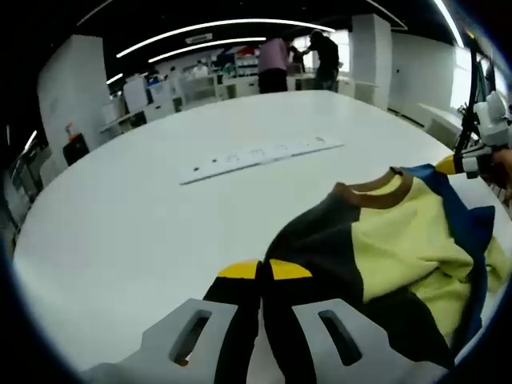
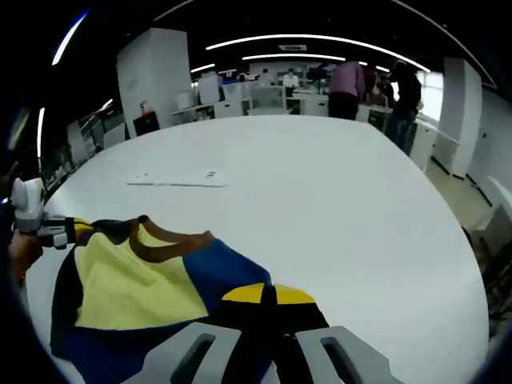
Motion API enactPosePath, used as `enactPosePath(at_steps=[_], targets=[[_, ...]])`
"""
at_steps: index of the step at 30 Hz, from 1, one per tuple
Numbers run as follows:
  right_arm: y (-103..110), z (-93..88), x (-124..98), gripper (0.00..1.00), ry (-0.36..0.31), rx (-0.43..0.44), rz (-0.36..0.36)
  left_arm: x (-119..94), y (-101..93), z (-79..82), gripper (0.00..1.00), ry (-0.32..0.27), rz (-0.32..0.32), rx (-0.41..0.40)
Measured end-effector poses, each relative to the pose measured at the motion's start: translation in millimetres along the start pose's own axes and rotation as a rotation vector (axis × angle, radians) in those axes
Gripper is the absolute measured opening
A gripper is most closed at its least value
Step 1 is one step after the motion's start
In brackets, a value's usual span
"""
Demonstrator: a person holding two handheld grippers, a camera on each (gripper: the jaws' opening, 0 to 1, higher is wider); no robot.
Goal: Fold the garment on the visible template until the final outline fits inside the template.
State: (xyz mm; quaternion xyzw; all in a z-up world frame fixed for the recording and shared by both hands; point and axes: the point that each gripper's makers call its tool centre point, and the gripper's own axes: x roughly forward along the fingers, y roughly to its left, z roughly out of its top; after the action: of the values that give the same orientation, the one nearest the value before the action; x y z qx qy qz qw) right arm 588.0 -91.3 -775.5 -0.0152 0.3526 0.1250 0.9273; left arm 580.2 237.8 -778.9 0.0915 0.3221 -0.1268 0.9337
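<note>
I am pinching the garment (image 1: 384,256), lying lower right in the left gripper view on the white tabletop (image 1: 160,216), with my left tool (image 1: 264,270) and right tool (image 2: 268,294) both closed on its dark fabric; no writing is legible.

Both views are bright and evenly lit from above — long ceiling light strips (image 1: 216,26) curve into arcs under heavy fisheye distortion. The white table (image 1: 160,216) reflects the light softly, with no hard glare and only faint shadows beside the garment (image 1: 384,256). Windows (image 2: 432,92) at the far wall are blown out to white. The centre of each view is fairly sharp; towards the edges things smear and bend — the people (image 1: 300,60) in the background are small and soft.
</note>
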Motion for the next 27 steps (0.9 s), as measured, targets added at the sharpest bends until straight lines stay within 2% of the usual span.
enactPosePath(at_steps=[4, 6, 11, 13, 16, 22, 27], targets=[[-0.4, 1.9, -3.2, 0.01, -0.002, -0.006, 0.006, -6.8, 8.1, 0.2, 0.05, -0.014, 0.003, -0.062], [-0.7, 3.1, -6.4, 0.05, 0.003, -0.006, 0.011, -10.5, 11.0, 0.0, 0.08, -0.019, 0.003, -0.081], [7.9, 6.7, -15.6, 0.26, 0.002, -0.028, 0.053, -22.9, 14.9, -3.9, 0.20, -0.021, -0.017, -0.123], [16.3, 8.3, -21.6, 0.36, 0.000, -0.048, 0.087, -27.1, 16.5, -3.5, 0.28, -0.033, -0.025, -0.140], [28.1, 9.3, -29.0, 0.50, 0.001, -0.072, 0.130, -37.8, 16.9, -4.1, 0.33, -0.037, -0.040, -0.150], [54.5, 10.0, -45.9, 0.69, -0.001, -0.150, 0.214, -55.5, 11.7, -7.5, 0.43, -0.048, -0.083, -0.143], [80.8, 5.6, -63.8, 0.79, 0.012, -0.198, 0.299, -71.8, 3.1, -11.6, 0.54, -0.062, -0.126, -0.123]])
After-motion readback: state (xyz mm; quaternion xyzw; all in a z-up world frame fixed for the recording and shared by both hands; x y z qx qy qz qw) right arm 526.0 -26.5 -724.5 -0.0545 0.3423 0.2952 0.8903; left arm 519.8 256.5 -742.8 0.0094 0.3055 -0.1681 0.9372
